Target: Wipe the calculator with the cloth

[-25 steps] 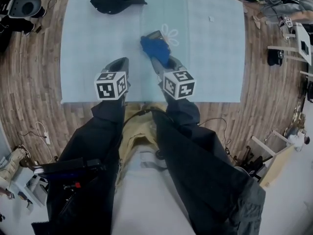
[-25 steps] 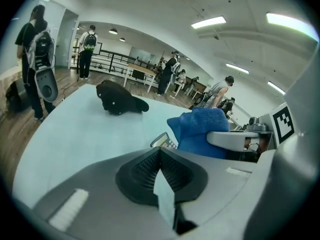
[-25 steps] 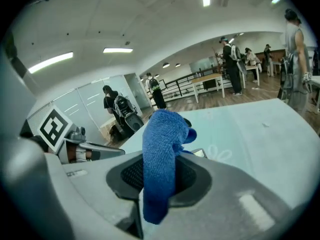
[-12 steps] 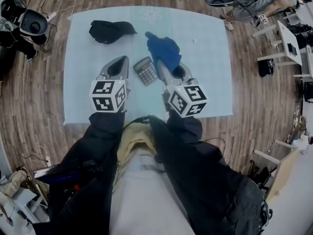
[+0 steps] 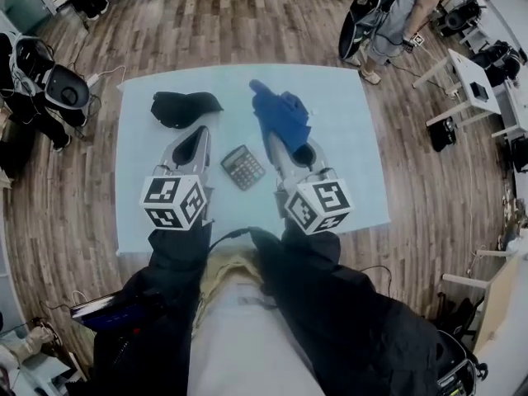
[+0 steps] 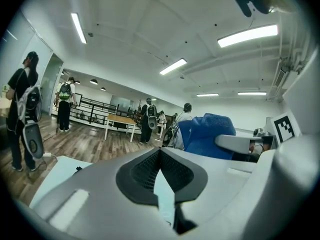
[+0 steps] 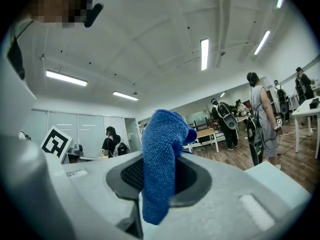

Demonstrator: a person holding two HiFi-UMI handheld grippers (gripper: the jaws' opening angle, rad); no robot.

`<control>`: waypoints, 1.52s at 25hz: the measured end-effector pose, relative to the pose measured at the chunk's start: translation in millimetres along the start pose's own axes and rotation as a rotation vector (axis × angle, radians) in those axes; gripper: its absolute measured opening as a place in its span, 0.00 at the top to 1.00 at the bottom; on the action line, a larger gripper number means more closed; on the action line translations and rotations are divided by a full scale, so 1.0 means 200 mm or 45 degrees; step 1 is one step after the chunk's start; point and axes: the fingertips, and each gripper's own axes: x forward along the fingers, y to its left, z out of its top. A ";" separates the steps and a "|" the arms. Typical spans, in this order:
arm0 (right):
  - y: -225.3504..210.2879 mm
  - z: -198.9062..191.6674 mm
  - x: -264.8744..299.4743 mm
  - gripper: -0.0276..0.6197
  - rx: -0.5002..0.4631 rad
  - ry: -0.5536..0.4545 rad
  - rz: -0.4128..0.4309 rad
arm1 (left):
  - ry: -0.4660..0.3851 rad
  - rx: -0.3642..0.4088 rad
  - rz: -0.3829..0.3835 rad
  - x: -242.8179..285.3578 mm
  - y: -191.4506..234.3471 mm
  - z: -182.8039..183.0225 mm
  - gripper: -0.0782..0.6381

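A grey calculator (image 5: pixel 244 167) lies flat on the pale blue table (image 5: pixel 346 147), between my two grippers and touching neither. My right gripper (image 5: pixel 279 141) is shut on a blue cloth (image 5: pixel 283 116), which sticks out past its tips above the table. In the right gripper view the blue cloth (image 7: pixel 160 164) stands pinched between the pads of my right gripper (image 7: pixel 151 189), which points up into the room. My left gripper (image 5: pixel 200 133) is left of the calculator; in the left gripper view my left gripper (image 6: pixel 161 159) is shut, with nothing held.
A black cap (image 5: pixel 183 106) lies at the table's far left. Wooden floor surrounds the table. A black helmet-like device (image 5: pixel 64 89) and cables sit on the floor to the left. A person with a backpack (image 5: pixel 386 11) stands beyond the far right corner.
The blue cloth has come up off the calculator with my right gripper, leaving the calculator uncovered. Both grippers have risen and tilted upward, and the head camera now sees the whole table.
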 end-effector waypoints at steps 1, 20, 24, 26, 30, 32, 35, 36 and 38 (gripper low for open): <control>0.01 0.01 -0.01 0.82 -0.005 -0.011 -0.001 | -0.016 0.004 -0.004 -0.01 0.00 0.03 0.89; 0.07 0.11 -0.06 0.81 -0.100 -0.096 -0.012 | -0.073 0.044 0.001 -0.08 -0.02 0.12 0.89; 0.06 0.11 -0.06 0.82 -0.120 -0.100 -0.019 | -0.068 0.045 0.000 -0.06 -0.02 0.10 0.89; 0.05 0.12 -0.06 0.82 -0.126 -0.100 -0.022 | -0.063 0.043 -0.001 -0.05 -0.02 0.09 0.89; 0.06 0.12 -0.06 0.82 -0.125 -0.094 -0.026 | -0.053 0.041 -0.007 -0.04 -0.02 0.08 0.89; 0.06 0.11 -0.06 0.82 -0.121 -0.087 -0.028 | -0.047 0.039 -0.007 -0.05 -0.02 0.08 0.89; 0.05 0.10 -0.05 0.82 -0.115 -0.074 -0.028 | -0.038 0.040 -0.005 -0.04 -0.02 0.07 0.89; 0.05 0.10 -0.05 0.82 -0.115 -0.070 -0.026 | -0.036 0.039 -0.002 -0.03 -0.02 0.07 0.89; 0.04 0.10 -0.04 0.82 -0.117 -0.068 -0.021 | -0.031 0.037 0.002 -0.02 -0.02 0.07 0.89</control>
